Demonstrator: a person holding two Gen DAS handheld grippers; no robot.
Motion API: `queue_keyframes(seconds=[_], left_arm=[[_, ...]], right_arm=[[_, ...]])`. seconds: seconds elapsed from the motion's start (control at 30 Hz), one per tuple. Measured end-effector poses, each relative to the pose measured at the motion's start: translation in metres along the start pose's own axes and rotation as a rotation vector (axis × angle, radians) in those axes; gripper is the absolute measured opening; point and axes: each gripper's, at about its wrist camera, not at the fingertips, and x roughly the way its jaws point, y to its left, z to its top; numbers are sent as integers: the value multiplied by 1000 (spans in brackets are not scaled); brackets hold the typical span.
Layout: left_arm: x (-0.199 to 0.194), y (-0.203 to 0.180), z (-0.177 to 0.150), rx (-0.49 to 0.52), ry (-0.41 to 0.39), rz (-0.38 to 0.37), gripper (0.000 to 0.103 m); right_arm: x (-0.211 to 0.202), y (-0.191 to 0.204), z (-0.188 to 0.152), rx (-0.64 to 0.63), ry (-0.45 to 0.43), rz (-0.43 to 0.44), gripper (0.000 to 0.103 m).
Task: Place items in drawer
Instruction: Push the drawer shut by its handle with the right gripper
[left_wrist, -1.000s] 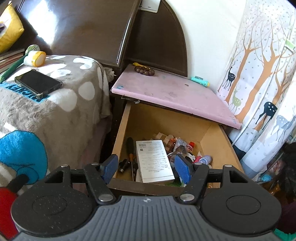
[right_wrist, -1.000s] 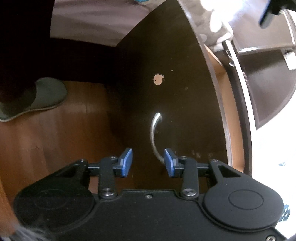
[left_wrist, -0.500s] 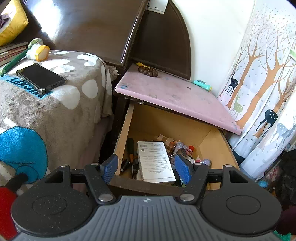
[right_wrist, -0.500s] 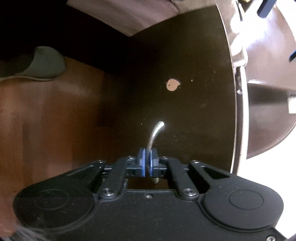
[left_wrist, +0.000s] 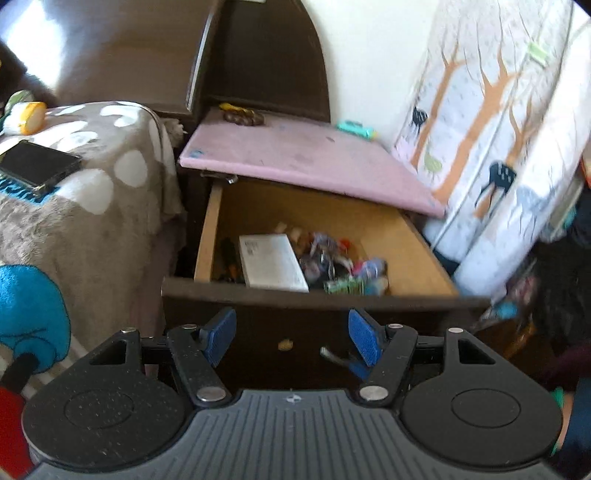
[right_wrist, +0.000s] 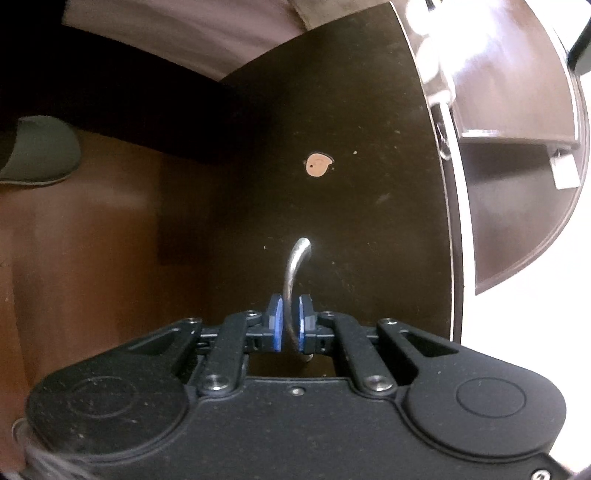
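Note:
The bedside drawer (left_wrist: 207, 236) stands open, holding a white box (left_wrist: 271, 262), screwdrivers and several small cluttered items. My left gripper (left_wrist: 291, 338) is open and empty, in front of the dark drawer front (left_wrist: 258, 314). My right gripper (right_wrist: 290, 323) is shut on the curved metal drawer handle (right_wrist: 295, 262) on the dark drawer front (right_wrist: 351, 192). The handle also shows in the left wrist view (left_wrist: 332, 355), with the right gripper's blue pads on it.
A pink-topped nightstand (left_wrist: 295, 155) carries a bead bracelet (left_wrist: 243, 117) and a teal item (left_wrist: 356, 129). A bed with a brown blanket (left_wrist: 92, 192) holds a phone (left_wrist: 37, 168). A tree-print curtain (left_wrist: 498, 129) hangs right. A slipper (right_wrist: 37, 151) lies on the wooden floor.
My right gripper closed on the drawer handle and stays shut on it. The left gripper has pulled back and lower, so the drawer front now shows; the drawer looks further out.

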Motion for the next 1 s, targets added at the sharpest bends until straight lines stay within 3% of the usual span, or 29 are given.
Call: queue_keyframes(seconds=[0.3,0.5,0.6,1.0], left_arm=[[7,-3,-4,38,45,27,67],[9,-4,-4,46,60,42,67],[10,-5,-5,56,66,44,67],[15,-9,-5,88,83,52,67]], right_arm=[[9,4,-3,-26,-43,-17,0],[10,-4,7,70,6,-11,0],[12,-4,6,50,-23,-6,0],[15,5,14,89,39,-42,0]])
